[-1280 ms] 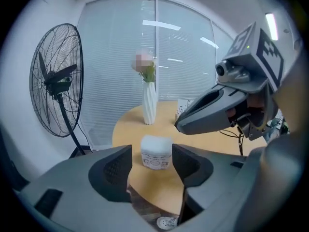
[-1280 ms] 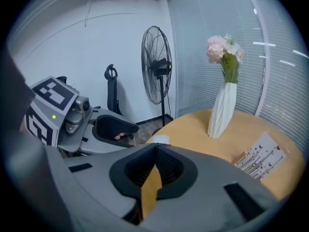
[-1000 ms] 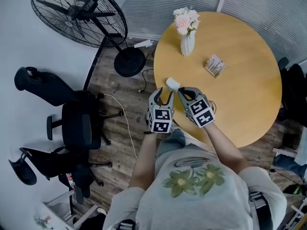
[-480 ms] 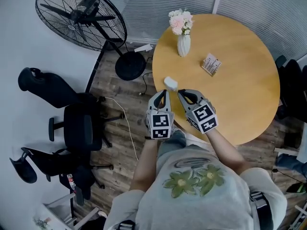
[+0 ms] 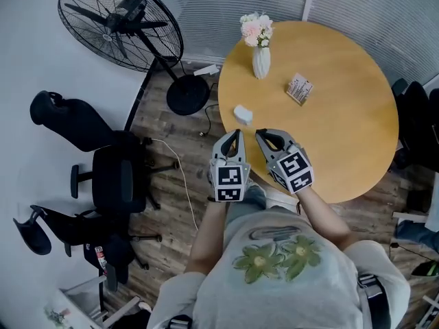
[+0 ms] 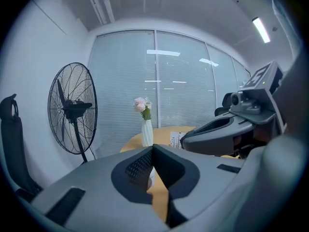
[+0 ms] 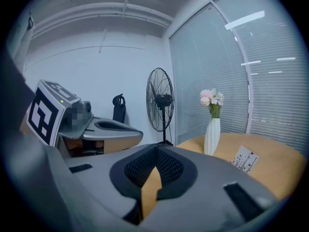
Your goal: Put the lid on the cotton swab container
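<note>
Left gripper [image 5: 237, 133]: jaws pressed together, nothing between them. Right gripper [image 5: 260, 135]: same, closed and empty. The two sit side by side at the near edge of the table [image 5: 343, 115], tips close together, both pointing out over the tabletop and a bit downward.

Container [image 5: 243, 114]: small white box on the table, close to the near edge, just ahead of both tips but touching neither. It's almost dead ahead of the left tips and off to the left of the right gripper's line, so the left is the nearer one. Its long axis looks to run diagonally, far-left to near-right in the head view, but it's too small to be sure.

No separate lid visible anywhere. The box reads as one white piece, so my guess is the lid is already on; can't confirm it's seated.

Further out: card packet [image 5: 298, 89] and vase [image 5: 260, 62], both well clear of the container. Any re-approach would need the jaws opened first.
</note>
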Demonstrator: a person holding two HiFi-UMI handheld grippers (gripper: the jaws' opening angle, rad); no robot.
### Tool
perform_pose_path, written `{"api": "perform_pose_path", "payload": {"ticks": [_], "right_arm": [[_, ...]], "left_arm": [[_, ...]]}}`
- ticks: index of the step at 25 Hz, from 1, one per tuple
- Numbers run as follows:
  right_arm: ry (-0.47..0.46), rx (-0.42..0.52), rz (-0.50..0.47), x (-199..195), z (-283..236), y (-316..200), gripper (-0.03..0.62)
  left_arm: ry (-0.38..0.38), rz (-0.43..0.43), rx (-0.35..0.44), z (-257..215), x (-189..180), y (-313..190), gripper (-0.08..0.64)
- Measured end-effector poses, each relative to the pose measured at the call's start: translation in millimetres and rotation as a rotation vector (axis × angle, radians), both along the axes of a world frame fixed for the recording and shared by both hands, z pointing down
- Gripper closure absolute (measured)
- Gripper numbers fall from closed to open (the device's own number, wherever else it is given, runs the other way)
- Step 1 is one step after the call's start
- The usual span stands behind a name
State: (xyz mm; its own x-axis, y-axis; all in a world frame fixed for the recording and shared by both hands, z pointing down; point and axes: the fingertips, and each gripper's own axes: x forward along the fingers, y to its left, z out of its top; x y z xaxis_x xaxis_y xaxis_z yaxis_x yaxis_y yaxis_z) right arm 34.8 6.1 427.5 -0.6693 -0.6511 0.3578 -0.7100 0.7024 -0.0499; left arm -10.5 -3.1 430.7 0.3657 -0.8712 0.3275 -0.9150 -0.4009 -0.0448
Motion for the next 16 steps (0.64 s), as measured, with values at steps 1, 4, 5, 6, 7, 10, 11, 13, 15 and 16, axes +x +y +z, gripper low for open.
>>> {"api": "perform_pose_path", "payload": {"ticks": [1, 4, 5, 6, 7, 10, 11, 13, 15, 16], "right_arm": [[0.0, 0.002, 0.0, 0.6, -1.2, 3.1, 0.595], [-0.002, 0.011, 0.003, 1.5, -5.9, 12.6, 0.595], [-0.004, 0.015, 0.004, 2.0, -7.8, 16.3, 0.595], [-0.007, 0.019, 0.005, 2.7, -9.9, 20.0, 0.595], [-0.01, 0.021, 0.006, 3.6, -11.5, 23.5, 0.595], [-0.02, 0.025, 0.012, 5.9, -14.0, 33.5, 0.595], [-0.023, 0.027, 0.012, 6.0, -15.0, 37.1, 0.595], [-0.027, 0.029, 0.011, 5.9, -17.1, 45.6, 0.595], [-0.027, 0.029, 0.01, 6.4, -18.9, 54.7, 0.595], [-0.027, 0.028, 0.01, 6.7, -19.7, 59.2, 0.595]], "left_arm": [[-0.005, 0.003, -0.001, -0.4, 0.6, 3.2, 0.56], [-0.022, 0.008, 0.001, -2.3, 2.0, 13.1, 0.56], [-0.022, 0.01, 0.003, -3.5, 2.9, 16.8, 0.56], [-0.019, 0.013, 0.005, -5.0, 3.8, 20.3, 0.56], [-0.017, 0.015, 0.007, -6.5, 4.6, 23.4, 0.56], [-0.007, 0.02, 0.009, -10.9, 5.7, 31.1, 0.56], [-0.004, 0.023, 0.01, -12.3, 6.2, 34.3, 0.56], [0.003, 0.029, 0.012, -15.5, 7.8, 42.4, 0.56], [0.012, 0.034, 0.012, -18.2, 10.0, 51.4, 0.56], [0.016, 0.037, 0.012, -19.5, 11.2, 56.0, 0.56]]}}
